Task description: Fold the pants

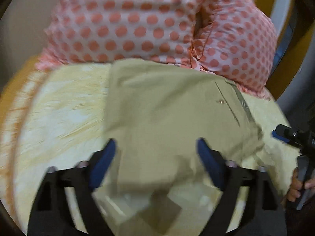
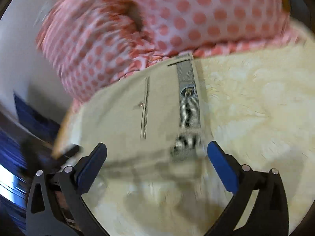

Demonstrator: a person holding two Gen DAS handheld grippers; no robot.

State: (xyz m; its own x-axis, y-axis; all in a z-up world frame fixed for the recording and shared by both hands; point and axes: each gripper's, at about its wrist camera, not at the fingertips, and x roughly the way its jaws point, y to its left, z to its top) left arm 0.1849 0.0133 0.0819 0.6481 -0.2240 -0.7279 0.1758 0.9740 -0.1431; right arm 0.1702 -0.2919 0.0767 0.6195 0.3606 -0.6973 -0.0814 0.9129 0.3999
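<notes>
Khaki pants (image 1: pixel 169 110) lie folded on a pale yellow bedspread (image 1: pixel 65 114). In the left wrist view my left gripper (image 1: pixel 156 149) is open, its blue pads on either side of the near edge of the fabric, holding nothing. In the right wrist view the pants (image 2: pixel 122 118) show a back pocket slit and a striped waistband (image 2: pixel 189 106) with a round badge. My right gripper (image 2: pixel 157 151) is open just above the waistband end, empty. It also shows at the right edge of the left wrist view (image 1: pixel 283 131).
A pink pillow with coral dots (image 1: pixel 137 23) lies right behind the pants, touching their far edge; it also shows in the right wrist view (image 2: pixel 196 15). The bed edge (image 2: pixel 61 137) drops off at the left of the right wrist view. Both views are motion-blurred.
</notes>
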